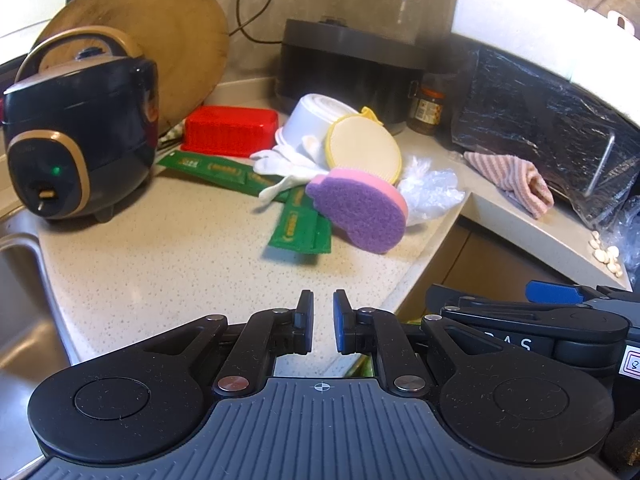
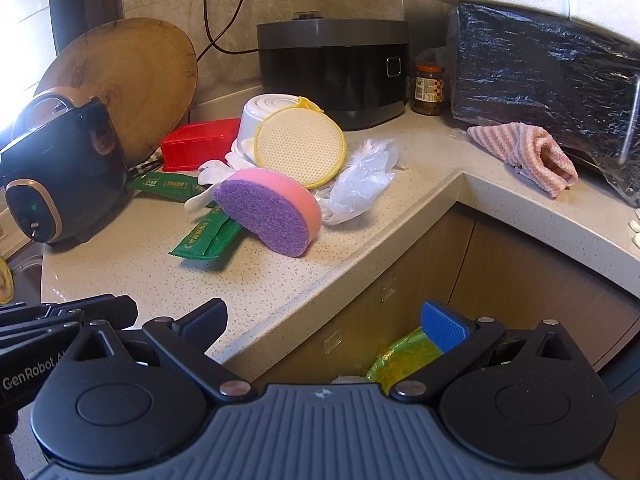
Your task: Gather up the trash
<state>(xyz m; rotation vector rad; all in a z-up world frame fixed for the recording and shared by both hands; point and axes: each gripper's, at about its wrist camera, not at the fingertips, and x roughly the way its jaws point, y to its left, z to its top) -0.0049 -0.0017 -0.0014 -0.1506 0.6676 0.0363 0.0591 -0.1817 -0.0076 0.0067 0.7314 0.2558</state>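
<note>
Green snack wrappers (image 1: 300, 228) (image 2: 208, 240) lie on the speckled counter (image 1: 180, 272), partly under a purple-and-pink sponge (image 1: 360, 216) (image 2: 272, 216). Crumpled clear plastic (image 1: 430, 192) (image 2: 360, 184) sits beside the sponge near the counter corner. My left gripper (image 1: 323, 304) hovers over the counter's front edge, shut, with nothing between its pads. Off the counter's edge my right gripper (image 2: 324, 312) is wide open and empty, above a bin lined with a yellow-green bag (image 2: 404, 356). Both grippers are well short of the pile.
A yellow round pad (image 1: 364, 152), overturned white cup (image 1: 316, 120), white gloves (image 1: 280, 164) and red box (image 1: 230, 130) crowd the pile. A small dark rice cooker (image 1: 80, 128), wooden board (image 1: 160, 40), black cooker (image 1: 348, 68), jar (image 1: 428, 108), striped cloth (image 1: 512, 180) and sink (image 1: 16, 300) surround it.
</note>
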